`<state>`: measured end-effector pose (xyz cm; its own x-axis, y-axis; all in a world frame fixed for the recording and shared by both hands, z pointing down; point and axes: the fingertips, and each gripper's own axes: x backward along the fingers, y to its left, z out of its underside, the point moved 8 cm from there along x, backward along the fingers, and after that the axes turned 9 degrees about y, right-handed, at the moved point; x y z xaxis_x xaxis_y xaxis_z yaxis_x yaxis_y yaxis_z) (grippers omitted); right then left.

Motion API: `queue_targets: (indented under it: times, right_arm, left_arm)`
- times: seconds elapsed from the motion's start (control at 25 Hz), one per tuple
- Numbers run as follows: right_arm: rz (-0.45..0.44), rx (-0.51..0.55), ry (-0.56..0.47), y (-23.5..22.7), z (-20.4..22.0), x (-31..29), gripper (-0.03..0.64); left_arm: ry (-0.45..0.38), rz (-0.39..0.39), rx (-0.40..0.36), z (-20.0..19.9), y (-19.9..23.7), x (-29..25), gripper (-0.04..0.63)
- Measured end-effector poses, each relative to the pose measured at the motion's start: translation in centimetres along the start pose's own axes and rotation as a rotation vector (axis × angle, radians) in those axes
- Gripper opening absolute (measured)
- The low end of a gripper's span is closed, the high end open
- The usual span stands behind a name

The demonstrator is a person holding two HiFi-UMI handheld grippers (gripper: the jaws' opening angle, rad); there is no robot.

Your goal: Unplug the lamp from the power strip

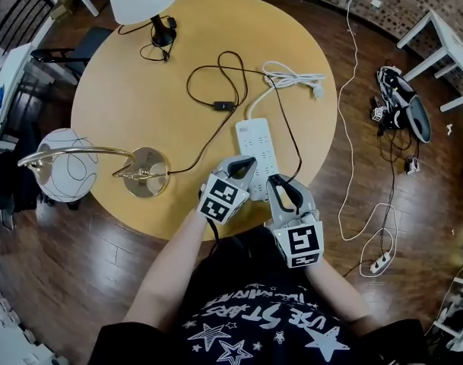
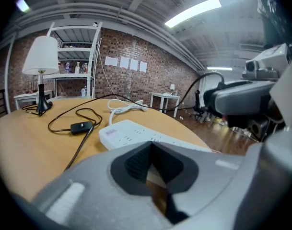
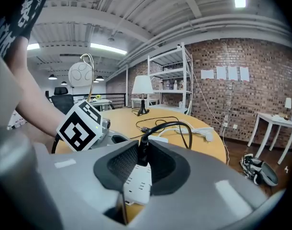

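- R tongs [image 3: 144, 163] pinching black plug [image 3: 144, 148] at power strip [image 1: 255, 147] near end; rigid, I'd grip body, not cord [image 3: 177, 125]
- L tongs [image 2: 153, 170] slightly spread, bracing light, slidey strip

I'm looking down on a round wooden table [image 1: 117, 97] sitting on dark plank flooring [image 1: 71, 272]. Brick wall [image 3: 227, 95] at the back with white metal shelving [image 3: 167, 80] against it, a small white side table [image 3: 275, 119], and long strip lights [image 2: 191, 12] on the grey ceiling.
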<state>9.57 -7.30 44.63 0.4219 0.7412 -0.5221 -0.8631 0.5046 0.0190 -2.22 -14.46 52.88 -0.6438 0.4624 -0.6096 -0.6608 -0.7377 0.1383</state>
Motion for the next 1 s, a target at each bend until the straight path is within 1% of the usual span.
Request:
queue_targets:
  times: [0.08,0.16,0.28,0.4,0.48,0.56,0.64,0.72,0.84,1.0]
  right_arm:
    - [0.004,0.0,-0.017,-0.3,-0.4,0.3,0.064]
    - [0.001,0.0,-0.04,-0.5,-1.0,0.7,0.064]
    - [-0.021,0.005,-0.08,-0.7,-2.0,1.2,0.064]
    - [-0.052,-0.011,-0.13,-1.0,-3.4,1.9,0.064]
    - [-0.076,-0.019,-0.176,-1.2,-4.8,2.4,0.064]
    - [-0.105,-0.019,-0.225,-1.2,-6.3,2.9,0.064]
    - [-0.136,-0.019,-0.269,-1.0,-7.7,3.5,0.064]
    - [-0.168,-0.021,-0.303,-0.7,-8.7,4.2,0.064]
    - [-0.216,-0.02,-0.34,-0.4,-10.0,4.3,0.064]
    - [-0.251,-0.004,-0.345,-0.2,-10.3,3.7,0.064]
  left_arm:
    - [-0.001,0.003,0.053,-0.2,-0.2,0.3,0.002]
    - [-0.026,-0.013,0.095,-0.6,-0.1,1.1,0.002]
    - [-0.099,-0.046,0.132,-2.0,0.0,3.2,0.002]
    - [-0.196,-0.081,0.163,-3.9,-0.1,5.9,0.003]
    - [-0.259,-0.118,0.154,-5.3,-0.2,8.0,0.002]
    - [-0.312,-0.171,0.117,-6.5,-0.4,10.3,0.002]
    - [-0.354,-0.226,0.076,-7.4,-1.1,12.4,0.003]
    - [-0.387,-0.268,0.066,-7.8,-2.0,14.3,0.003]
    - [-0.401,-0.299,0.086,-7.9,-2.6,16.0,0.003]
    - [-0.412,-0.308,0.086,-7.9,-3.3,16.7,0.003]
